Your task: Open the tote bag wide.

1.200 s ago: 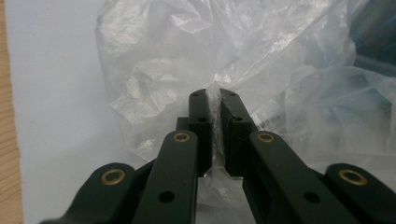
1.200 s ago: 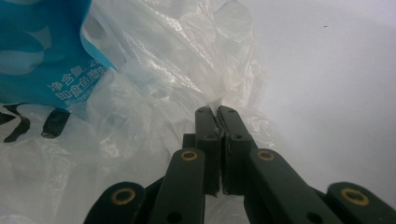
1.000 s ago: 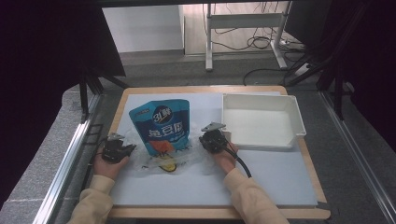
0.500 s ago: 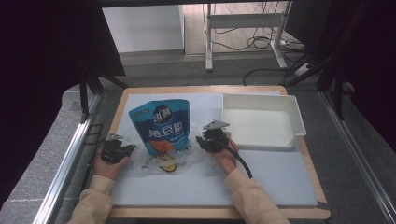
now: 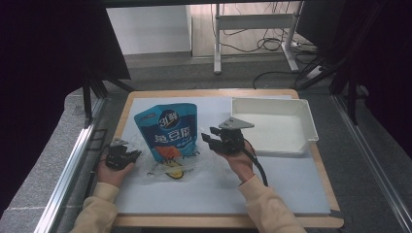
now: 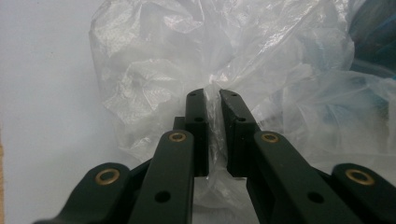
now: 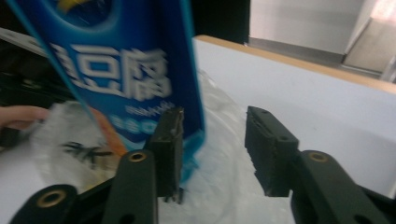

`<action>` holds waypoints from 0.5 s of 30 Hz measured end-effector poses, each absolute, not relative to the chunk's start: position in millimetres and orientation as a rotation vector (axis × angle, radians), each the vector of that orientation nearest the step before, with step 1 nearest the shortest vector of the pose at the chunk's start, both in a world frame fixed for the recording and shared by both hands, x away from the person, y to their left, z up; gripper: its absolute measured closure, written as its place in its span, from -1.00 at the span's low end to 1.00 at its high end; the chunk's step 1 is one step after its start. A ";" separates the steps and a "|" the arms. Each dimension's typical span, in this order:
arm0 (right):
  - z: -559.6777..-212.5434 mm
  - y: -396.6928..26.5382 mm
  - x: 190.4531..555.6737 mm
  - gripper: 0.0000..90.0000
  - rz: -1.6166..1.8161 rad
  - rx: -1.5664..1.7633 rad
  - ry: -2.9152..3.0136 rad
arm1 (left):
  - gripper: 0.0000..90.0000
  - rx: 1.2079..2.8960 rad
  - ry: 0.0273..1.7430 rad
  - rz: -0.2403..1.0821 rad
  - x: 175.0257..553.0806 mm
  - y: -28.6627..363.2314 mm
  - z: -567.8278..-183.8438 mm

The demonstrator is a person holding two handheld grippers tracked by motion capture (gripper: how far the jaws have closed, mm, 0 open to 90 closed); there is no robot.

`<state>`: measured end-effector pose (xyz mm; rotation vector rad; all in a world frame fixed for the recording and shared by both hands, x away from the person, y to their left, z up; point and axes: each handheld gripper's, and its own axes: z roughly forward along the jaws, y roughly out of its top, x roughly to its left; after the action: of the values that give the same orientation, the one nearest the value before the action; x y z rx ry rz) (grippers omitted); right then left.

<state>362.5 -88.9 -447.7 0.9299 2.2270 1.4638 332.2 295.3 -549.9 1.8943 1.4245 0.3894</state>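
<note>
My left gripper point(image 6: 212, 100) clamps the clear plastic bag point(image 6: 224, 70); my right gripper point(image 7: 212, 135), just opened, stands empty beside the blue pouch point(image 7: 126, 60).

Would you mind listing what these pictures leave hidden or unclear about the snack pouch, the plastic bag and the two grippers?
- Blue snack pouch: its lower part sits inside the crumpled clear plastic bag in the high view; the right gripper view cuts off its top.
- Small print on the pouch: too small in the high view, blurred in the right gripper view.
- Left gripper: shut on the bag's film; its fingertips are too small to tell in the high view.
- Right gripper: open; blur hides whether one pad touches the pouch.
</note>
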 end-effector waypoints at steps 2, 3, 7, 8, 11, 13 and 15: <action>-441.7 -86.7 357.9 0.40 1.503 0.915 2.241 | 0.84 1.897 1.424 0.388 332.3 295.3 -549.7; -439.3 -80.7 353.2 0.55 1.514 0.883 2.276 | 0.84 1.898 1.423 0.387 332.4 295.2 -549.6; -440.9 -66.8 345.6 0.78 1.505 0.819 2.337 | 0.83 1.903 1.420 0.386 332.5 294.5 -549.2; -444.9 -51.7 338.5 0.92 1.492 0.764 2.399 | 0.83 1.902 1.418 0.390 332.4 293.8 -549.4; -450.5 -36.3 332.5 0.97 1.490 0.716 2.457 | 0.83 1.903 1.417 0.389 332.5 293.6 -549.4; -462.0 -11.0 325.8 0.97 1.470 0.667 2.531 | 0.84 1.902 1.417 0.389 332.6 293.6 -549.5; -465.7 -4.5 325.3 0.97 1.457 0.655 2.546 | 0.84 1.902 1.416 0.389 332.6 293.6 -549.5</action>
<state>325.3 -4.5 -465.7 0.6554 2.5457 1.4572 332.6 293.6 -549.5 1.9025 1.4162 0.3892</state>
